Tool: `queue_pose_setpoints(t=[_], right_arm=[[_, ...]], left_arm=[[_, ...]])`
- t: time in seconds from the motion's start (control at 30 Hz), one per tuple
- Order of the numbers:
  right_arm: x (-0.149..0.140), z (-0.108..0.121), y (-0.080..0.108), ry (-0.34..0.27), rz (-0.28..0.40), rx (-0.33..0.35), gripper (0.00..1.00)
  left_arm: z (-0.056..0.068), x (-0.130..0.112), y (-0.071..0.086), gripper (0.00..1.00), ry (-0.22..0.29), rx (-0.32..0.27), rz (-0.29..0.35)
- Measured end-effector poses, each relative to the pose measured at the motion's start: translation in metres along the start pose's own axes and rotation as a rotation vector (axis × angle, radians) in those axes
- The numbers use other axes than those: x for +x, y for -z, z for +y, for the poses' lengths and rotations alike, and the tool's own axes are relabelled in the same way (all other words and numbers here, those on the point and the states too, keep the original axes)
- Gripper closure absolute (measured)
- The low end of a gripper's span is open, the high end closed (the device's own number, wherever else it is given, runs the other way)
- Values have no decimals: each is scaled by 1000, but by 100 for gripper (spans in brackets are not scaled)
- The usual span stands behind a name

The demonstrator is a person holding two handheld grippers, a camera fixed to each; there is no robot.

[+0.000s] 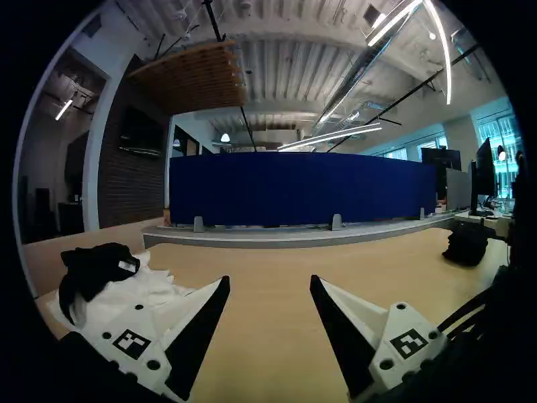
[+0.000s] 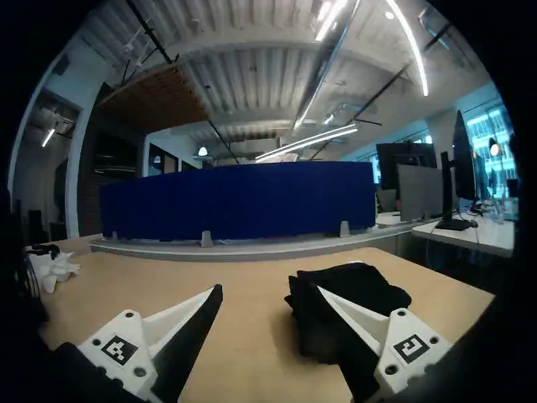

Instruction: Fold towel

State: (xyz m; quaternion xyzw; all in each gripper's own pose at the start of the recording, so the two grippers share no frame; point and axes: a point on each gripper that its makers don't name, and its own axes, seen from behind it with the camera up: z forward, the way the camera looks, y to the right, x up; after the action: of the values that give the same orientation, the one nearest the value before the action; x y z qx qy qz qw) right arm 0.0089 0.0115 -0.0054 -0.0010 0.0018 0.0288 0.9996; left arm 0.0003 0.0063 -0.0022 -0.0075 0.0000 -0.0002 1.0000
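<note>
Currently both tools are released, grasping nothing. Left gripper (image 1: 269, 277) – fingers spread over the bare wooden table (image 1: 282, 258); a crumpled white towel (image 1: 144, 290) with a black cloth (image 1: 94, 265) on top lies just beside its left finger. Right gripper (image 2: 268, 287) – fingers spread; a folded black towel (image 2: 356, 277) sits near right, behind its right finger, contact unclear. Blue partition (image 1: 295, 188) stands far.

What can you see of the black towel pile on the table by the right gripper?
The black towel pile looks like soft, dark cloth, folded and stacked in several layers with uneven edges. It lies flat on the light wooden table. The open right gripper is in front of it. One finger overlaps it in the picture, but contact cannot be judged.
</note>
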Motion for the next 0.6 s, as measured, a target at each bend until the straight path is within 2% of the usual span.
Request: queue_pose_setpoints(t=[0.27,0.6], right_arm=[[-5,-2,1,-4,-2,-3,1],[-7,-3,-3,33,-2,-6,1]], left_arm=[[0,0,0,12,0,0,0],[0,0,0,12,0,0,0]])
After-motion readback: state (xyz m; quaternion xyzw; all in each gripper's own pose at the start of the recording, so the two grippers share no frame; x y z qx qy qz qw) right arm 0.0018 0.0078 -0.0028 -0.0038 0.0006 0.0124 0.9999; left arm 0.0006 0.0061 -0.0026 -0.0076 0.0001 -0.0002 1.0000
